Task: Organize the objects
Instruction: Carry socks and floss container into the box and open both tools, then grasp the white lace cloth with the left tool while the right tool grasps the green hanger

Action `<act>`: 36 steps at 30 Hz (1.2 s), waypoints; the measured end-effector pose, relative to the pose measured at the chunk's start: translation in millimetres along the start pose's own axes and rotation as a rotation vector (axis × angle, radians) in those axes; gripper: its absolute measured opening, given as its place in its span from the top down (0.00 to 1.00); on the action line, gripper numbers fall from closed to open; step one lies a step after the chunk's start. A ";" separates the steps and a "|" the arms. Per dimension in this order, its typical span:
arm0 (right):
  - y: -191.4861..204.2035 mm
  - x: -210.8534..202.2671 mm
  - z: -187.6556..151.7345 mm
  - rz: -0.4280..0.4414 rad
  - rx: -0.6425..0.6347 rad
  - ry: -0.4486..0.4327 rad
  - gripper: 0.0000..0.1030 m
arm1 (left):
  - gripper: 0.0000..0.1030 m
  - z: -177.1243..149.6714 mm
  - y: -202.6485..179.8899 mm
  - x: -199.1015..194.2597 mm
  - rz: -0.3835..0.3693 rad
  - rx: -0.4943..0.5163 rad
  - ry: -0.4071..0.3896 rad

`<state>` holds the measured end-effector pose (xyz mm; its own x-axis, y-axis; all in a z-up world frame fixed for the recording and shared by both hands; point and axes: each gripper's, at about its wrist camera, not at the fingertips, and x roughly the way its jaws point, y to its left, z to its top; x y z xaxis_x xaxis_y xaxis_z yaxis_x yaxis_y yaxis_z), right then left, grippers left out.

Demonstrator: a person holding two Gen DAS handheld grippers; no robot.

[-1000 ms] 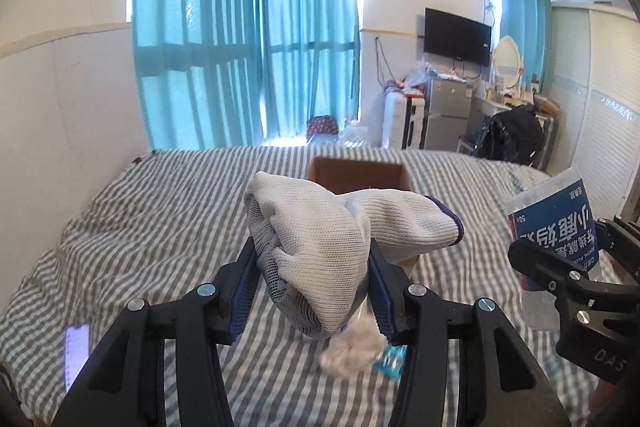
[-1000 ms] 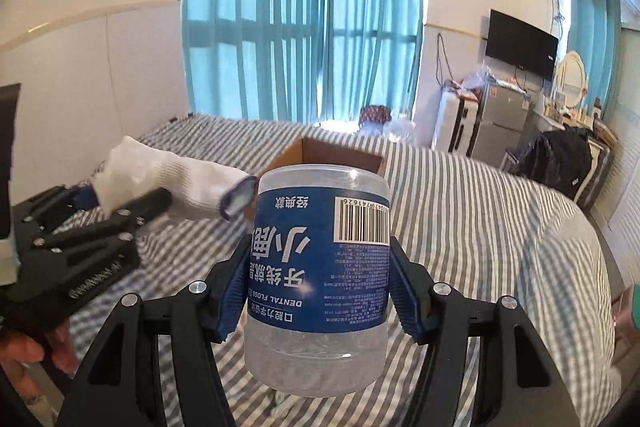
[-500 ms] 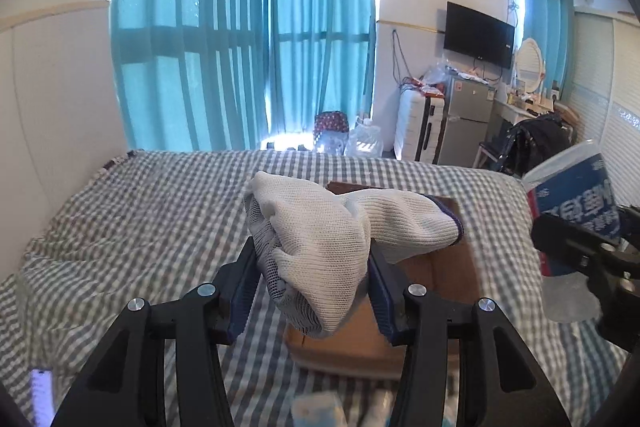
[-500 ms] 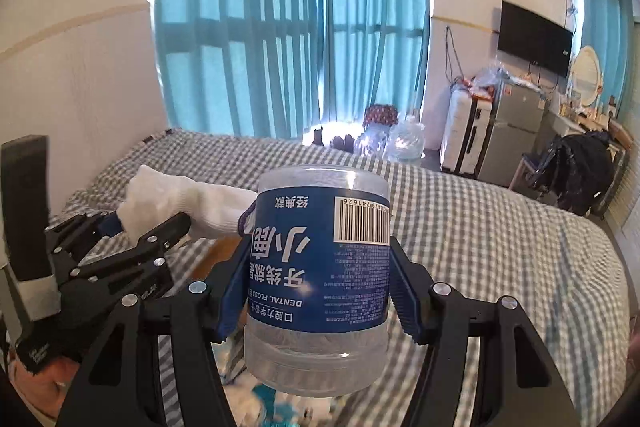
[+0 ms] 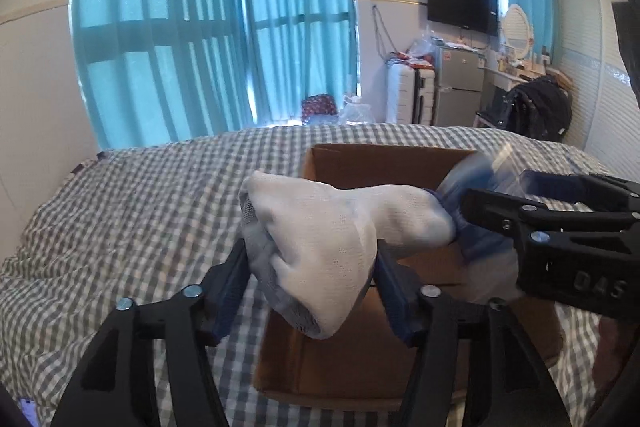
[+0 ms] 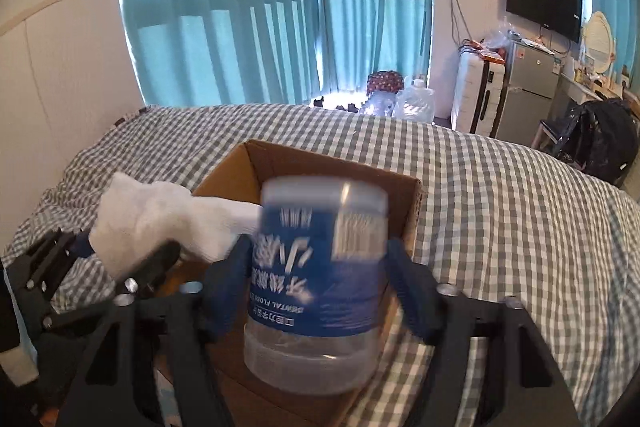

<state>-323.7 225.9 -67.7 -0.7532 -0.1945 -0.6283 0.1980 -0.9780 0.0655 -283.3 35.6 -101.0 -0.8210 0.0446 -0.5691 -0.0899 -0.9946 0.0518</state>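
Note:
My left gripper (image 5: 312,283) is shut on a white knitted glove (image 5: 320,239) and holds it over the near left edge of an open cardboard box (image 5: 384,163). My right gripper (image 6: 320,275) is shut on a clear plastic jar with a blue label (image 6: 316,271), blurred by motion, held over the box (image 6: 414,215). The jar also shows in the left wrist view (image 5: 476,175), and the glove in the right wrist view (image 6: 160,219), next to each other above the box opening.
The box sits on a bed with a grey checked sheet (image 5: 140,211). Blue curtains (image 5: 216,27) hang behind the bed. A fridge (image 5: 460,83), a suitcase, a TV and a chair with a black bag (image 5: 540,111) stand at the far right.
Both grippers have moved forward and down over the box, which now fills the lower middle of both views. The jar has tipped toward the box. Both grips are unchanged.

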 end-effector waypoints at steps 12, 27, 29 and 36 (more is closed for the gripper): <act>7.3 -115.9 2.6 -0.040 0.011 -0.096 0.14 | 0.00 -5.5 3.2 -80.6 0.016 0.005 -0.037; 35.7 -251.5 -79.4 -0.134 -0.051 -0.113 0.11 | 0.00 -53.1 24.2 -192.5 0.020 -0.050 -0.023; 38.7 -247.9 -95.7 -0.138 -0.041 -0.088 0.11 | 0.00 -66.8 23.6 -195.2 0.033 -0.048 -0.009; 47.2 -200.6 -169.4 -0.164 -0.016 0.041 0.11 | 0.00 -136.1 14.6 -179.5 0.044 -0.069 0.057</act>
<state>-57.0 231.4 -69.9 -0.7500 -0.0291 -0.6608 0.0847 -0.9950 -0.0523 -60.6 0.3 -109.8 -0.7900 -0.0031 -0.6131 -0.0135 -0.9997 0.0224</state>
